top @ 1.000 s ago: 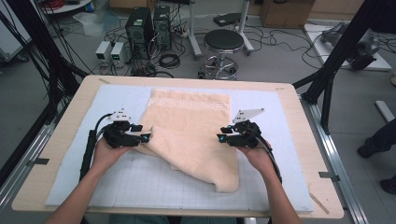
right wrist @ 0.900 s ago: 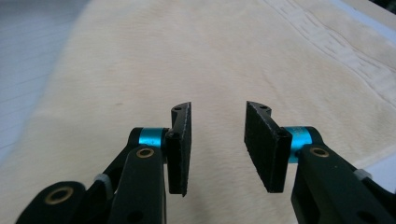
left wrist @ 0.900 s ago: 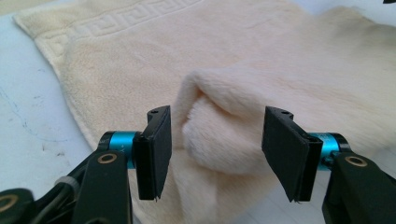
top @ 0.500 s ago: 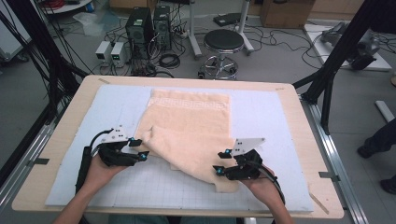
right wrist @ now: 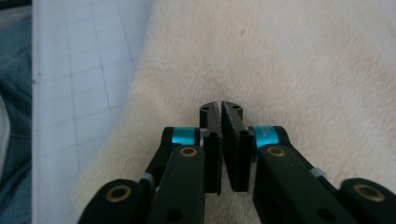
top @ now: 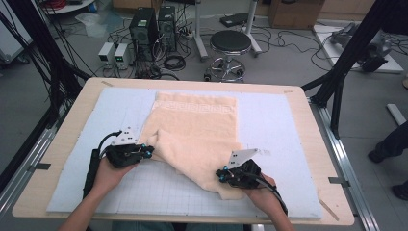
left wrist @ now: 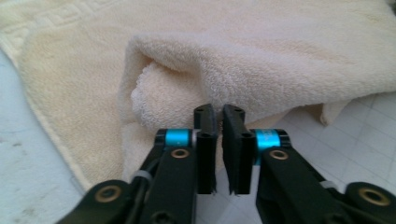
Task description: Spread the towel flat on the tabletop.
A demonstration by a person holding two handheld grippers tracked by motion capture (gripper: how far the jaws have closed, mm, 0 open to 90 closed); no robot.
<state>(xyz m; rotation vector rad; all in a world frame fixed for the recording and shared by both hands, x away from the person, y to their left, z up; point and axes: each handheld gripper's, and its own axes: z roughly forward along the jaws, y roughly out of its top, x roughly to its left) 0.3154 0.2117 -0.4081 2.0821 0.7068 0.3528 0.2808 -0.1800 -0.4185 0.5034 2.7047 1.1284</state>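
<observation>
A cream towel [top: 197, 139] lay partly folded on a pale gridded mat [top: 288, 139] covering the wooden worktop [top: 57, 139]. Its patterned far edge sat flat, while the near part was drawn over into a slanted, rumpled flap pointing toward the person's right.

Compared with a second before, both hands had come nearer the person. The right tongs [top: 222, 175] had travelled from the towel's right edge down to its near corner, and the left tongs [top: 149, 153] had slipped a little down its left edge. Both pairs of jaws had just been closing. In the left gripper view the left tongs [left wrist: 219, 116] were closed, their tips at the bulging fold with no cloth clearly caught between them. In the right gripper view the right tongs [right wrist: 220, 112] were likewise closed over the pile, and whether they pinched any could not be told. This looked like the start of a fresh grasp for the next fold.

Beyond the worktop stood a round stool [top: 231, 43], computer towers [top: 153, 24] and tangled cables on the floor. Black frame legs [top: 346, 62] rose on the right. Nothing lay on the mat to obstruct the towel.
</observation>
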